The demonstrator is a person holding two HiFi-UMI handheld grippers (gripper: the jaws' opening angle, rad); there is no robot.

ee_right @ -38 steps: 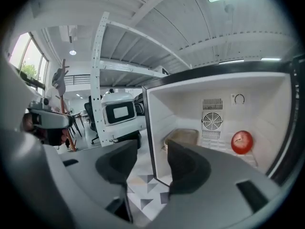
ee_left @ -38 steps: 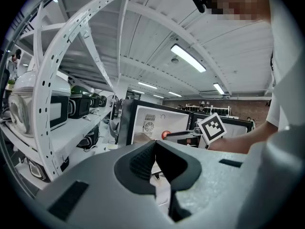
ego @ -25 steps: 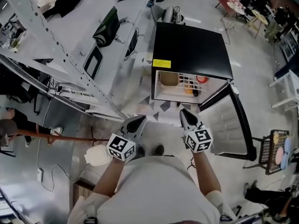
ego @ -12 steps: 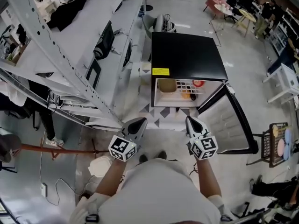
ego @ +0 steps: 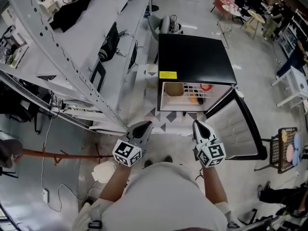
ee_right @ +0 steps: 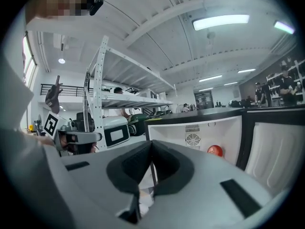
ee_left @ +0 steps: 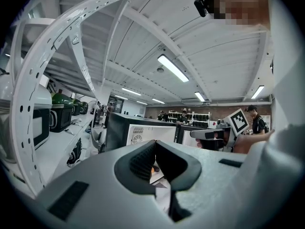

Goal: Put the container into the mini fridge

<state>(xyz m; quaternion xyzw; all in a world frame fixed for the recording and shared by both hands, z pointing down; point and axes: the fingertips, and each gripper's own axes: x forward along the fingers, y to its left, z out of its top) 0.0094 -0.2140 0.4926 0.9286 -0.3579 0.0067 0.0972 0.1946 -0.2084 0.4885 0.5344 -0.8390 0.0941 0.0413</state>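
Note:
The black mini fridge [ego: 197, 59] stands on the floor with its door [ego: 237, 129] swung open to the right. On its shelf at the left sits a tan container [ego: 174, 89], with a red thing [ego: 206, 86] and orange things [ego: 194, 98] beside it. My left gripper [ego: 144, 124] and right gripper [ego: 196, 124] hang side by side in front of the opening, well short of it. Both are shut and hold nothing. The left gripper view shows its jaws [ee_left: 155, 144] meeting. The right gripper [ee_right: 151, 144] points at the white fridge interior [ee_right: 200, 135] and the red thing [ee_right: 214, 150].
White shelving racks [ego: 72, 76] with dark green cases run along the left. A white lidded thing [ego: 102, 171] lies low behind my left arm. A small cart [ego: 284, 153] stands right of the door. Chairs and people are at the far right.
I have drawn back a little from the fridge, so it looks smaller and farther. Both grippers have kept their places side by side. Almost nothing has moved over the last half second.

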